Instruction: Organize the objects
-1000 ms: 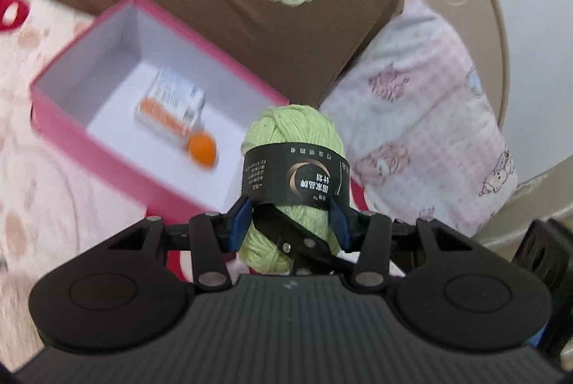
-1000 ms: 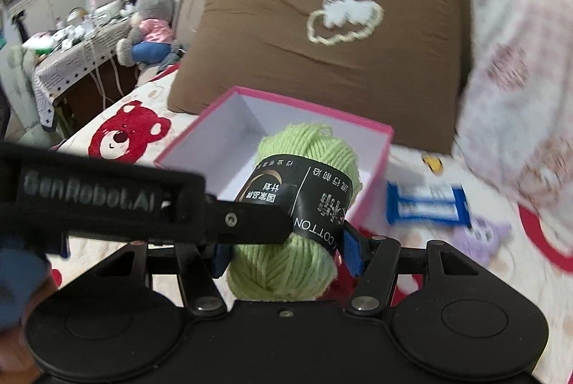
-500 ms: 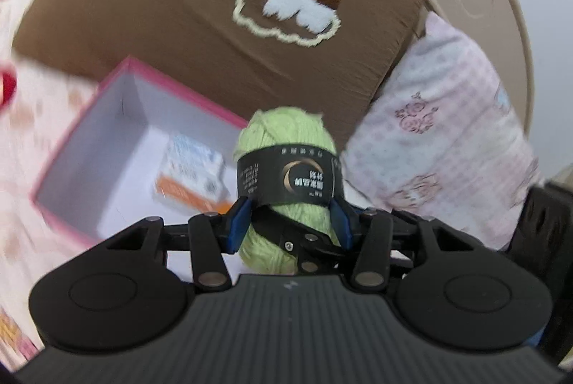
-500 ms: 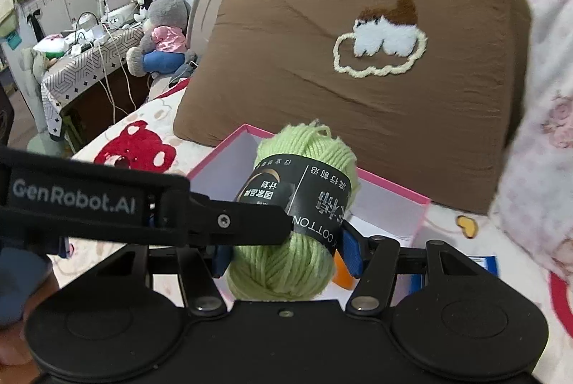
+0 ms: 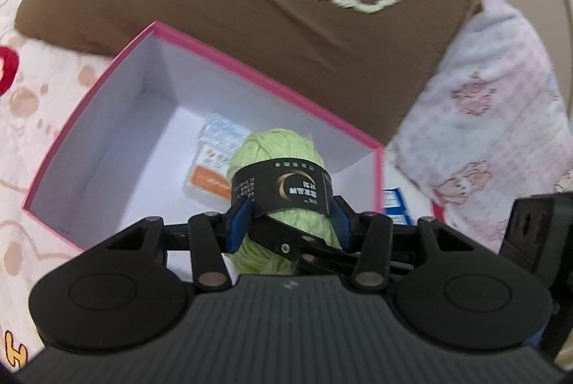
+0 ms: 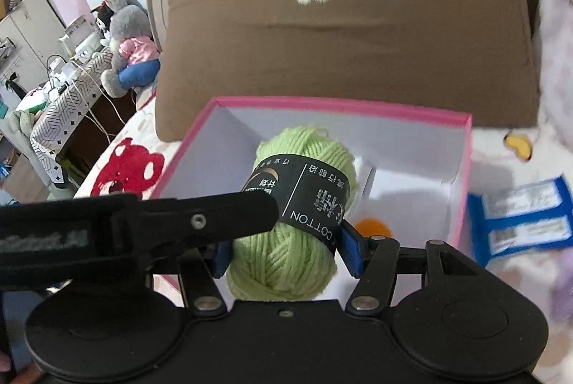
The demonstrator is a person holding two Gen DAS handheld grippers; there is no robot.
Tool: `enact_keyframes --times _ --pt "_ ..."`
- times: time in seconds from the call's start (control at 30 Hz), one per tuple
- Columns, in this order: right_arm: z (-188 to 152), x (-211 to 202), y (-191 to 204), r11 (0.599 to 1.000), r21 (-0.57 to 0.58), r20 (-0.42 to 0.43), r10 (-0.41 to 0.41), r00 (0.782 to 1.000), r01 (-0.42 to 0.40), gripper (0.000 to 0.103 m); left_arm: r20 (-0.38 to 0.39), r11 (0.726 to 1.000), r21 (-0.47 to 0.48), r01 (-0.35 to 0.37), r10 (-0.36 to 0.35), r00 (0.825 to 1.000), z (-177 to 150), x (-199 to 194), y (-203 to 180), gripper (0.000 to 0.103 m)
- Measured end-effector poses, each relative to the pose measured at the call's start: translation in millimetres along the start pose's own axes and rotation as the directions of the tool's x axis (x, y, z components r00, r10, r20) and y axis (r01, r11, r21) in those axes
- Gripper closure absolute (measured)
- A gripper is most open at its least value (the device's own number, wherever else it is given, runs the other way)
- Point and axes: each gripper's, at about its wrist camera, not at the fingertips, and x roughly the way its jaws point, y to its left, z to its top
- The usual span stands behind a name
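A light green yarn ball [image 5: 283,165] with a black paper band is held by both grippers at once. My left gripper [image 5: 288,222] is shut on it, and my right gripper [image 6: 286,251] is shut on it from the other side. The yarn [image 6: 304,169] hangs above the open pink box [image 5: 89,97] with a white inside. In the box lie a small white and orange packet [image 5: 211,162] and an orange ball [image 6: 372,228]. The box's rim also shows in the right wrist view [image 6: 340,106].
A brown pillow [image 5: 250,8] with a cloud patch stands right behind the box. A pink patterned pillow [image 5: 483,133] lies to the right. A blue and white packet [image 6: 523,215] lies on the bed beside the box. A bedside table with plush toys [image 6: 125,36] is at the far left.
Both grippers have carried the yarn forward and over the box. The box now fills more of both views and lies under the yarn.
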Motion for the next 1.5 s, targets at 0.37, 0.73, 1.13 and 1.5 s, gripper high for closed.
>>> enact_keyframes --times 0.37,0.73,1.13,1.5 --pt "-13 33 21 0.990 -0.103 -0.073 0.088 0.993 -0.096 0.039 0.024 0.997 -0.057 -0.050 0.052 0.998 5 -4 36 0.057" --pt "18 82 34 0.914 -0.320 -0.352 0.130 0.927 -0.250 0.039 0.006 0.995 -0.058 -0.077 0.078 0.997 7 8 45 0.059" --pt "9 93 22 0.926 -0.337 -0.393 0.026 0.919 -0.170 0.035 -0.034 0.990 -0.018 -0.138 0.138 0.990 3 28 40 0.064" --pt "8 73 3 0.955 -0.295 -0.343 -0.091 0.935 -0.016 0.041 -0.029 0.989 -0.018 -0.146 0.146 0.989 1 35 38 0.064"
